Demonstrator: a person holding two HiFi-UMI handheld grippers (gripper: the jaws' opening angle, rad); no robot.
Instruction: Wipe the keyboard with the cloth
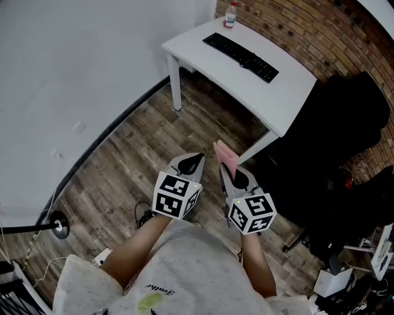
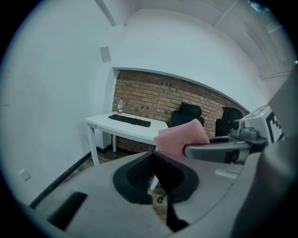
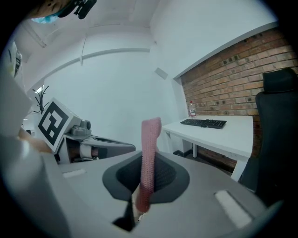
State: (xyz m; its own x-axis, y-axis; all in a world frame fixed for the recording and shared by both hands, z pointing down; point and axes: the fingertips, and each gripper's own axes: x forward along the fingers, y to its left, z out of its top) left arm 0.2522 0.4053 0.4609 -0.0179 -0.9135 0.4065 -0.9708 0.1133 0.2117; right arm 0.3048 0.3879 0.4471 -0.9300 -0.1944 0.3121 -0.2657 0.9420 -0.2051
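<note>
Pink folded cloth (image 3: 150, 153) pinched upright in right gripper (image 3: 147, 174), left gripper (image 2: 156, 162) closed empty, both well apart from black keyboard (image 1: 241, 56) on white table (image 1: 286, 92).

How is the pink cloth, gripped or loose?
Gripped: the cloth stands upright, pinched by the shut right gripper.

table (image 1: 294, 92): white, stands by brick wall (image 1: 308, 37) | on top: black keyboard (image 1: 241, 56) lying flat mid-top; bottle (image 1: 230, 15) upright at far corner, apart from keyboard | floor (image 1: 123, 154): wood planks; bears table legs, black chair (image 1: 351, 117) beside table
</note>
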